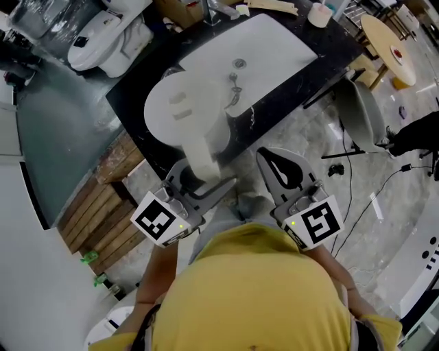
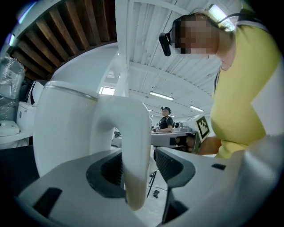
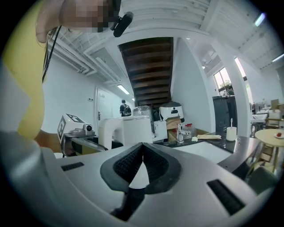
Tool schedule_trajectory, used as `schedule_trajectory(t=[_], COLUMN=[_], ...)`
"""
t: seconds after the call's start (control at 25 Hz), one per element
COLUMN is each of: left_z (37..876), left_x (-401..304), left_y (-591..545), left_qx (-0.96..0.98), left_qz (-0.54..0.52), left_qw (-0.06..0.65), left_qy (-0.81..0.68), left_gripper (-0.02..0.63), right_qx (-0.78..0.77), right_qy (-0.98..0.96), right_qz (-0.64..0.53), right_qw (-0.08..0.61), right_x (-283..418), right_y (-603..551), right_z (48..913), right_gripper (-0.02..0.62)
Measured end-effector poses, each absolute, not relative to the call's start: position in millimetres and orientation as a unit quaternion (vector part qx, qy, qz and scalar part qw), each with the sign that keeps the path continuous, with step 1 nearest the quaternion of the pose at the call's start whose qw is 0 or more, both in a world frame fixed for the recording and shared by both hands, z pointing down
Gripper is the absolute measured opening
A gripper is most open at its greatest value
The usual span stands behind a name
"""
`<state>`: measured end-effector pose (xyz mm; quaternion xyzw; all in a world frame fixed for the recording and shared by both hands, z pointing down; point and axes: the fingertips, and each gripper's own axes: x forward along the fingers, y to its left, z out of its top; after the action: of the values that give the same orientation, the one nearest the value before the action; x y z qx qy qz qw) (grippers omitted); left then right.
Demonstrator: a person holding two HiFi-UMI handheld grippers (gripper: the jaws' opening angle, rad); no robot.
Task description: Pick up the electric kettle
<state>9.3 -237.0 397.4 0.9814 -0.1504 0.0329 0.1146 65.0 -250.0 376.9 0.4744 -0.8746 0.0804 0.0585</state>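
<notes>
On the dark bench (image 1: 333, 44) beside the sink (image 1: 267, 41), the blurred electric kettle (image 1: 185, 110) has its handle (image 2: 135, 146) between the left gripper's (image 1: 206, 184) released jaws, while the right gripper's (image 3: 142, 146) jaws are clenched together.

Below you, a black desk (image 1: 336, 51) carries a white sink (image 1: 267, 41) with its drain (image 1: 238, 63) near the middle. A white cup (image 1: 319, 14) stands at the desk's far edge. To your left, wooden pallets (image 1: 103, 219) lie on the floor beside the desk, with a white toilet (image 1: 110, 34) beyond them. To your right stand a grey chair (image 1: 360, 113) and a round wooden table (image 1: 387, 44). Black cables (image 1: 346, 171) trail over the marble floor (image 1: 391, 226). A dark staircase (image 3: 148, 66) rises behind the desk.
</notes>
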Motion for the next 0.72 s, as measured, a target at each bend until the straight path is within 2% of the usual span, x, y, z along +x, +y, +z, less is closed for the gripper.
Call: schedule_trajectory(t=[0.52,0.56,0.68,0.72], left_z=[394,394,395,395], left_x=[33,33,30,29], left_y=[-233,-235,-240,-240], left_qx=[0.991,0.991,0.989,0.989], left_qz=[0.024,0.024,0.021,0.02], left_qw=[0.096,0.092,0.085,0.083], left_qy=[-0.092,-0.098,-0.121,-0.124], left_gripper=[0.201,0.191,0.086,0.086], right_qx=[0.49,0.491,0.492,0.492], right_qy=[-0.864,-0.864,-0.864,-0.864], right_qz=[0.093,0.093,0.094,0.094], right_qw=[0.058,0.057,0.058,0.059], right_x=[71,71,71,71], right_y=[-250,-251,-249,-248], right_z=[380,380,380,380], right_gripper=[0.018,0.018,0.018,0.018])
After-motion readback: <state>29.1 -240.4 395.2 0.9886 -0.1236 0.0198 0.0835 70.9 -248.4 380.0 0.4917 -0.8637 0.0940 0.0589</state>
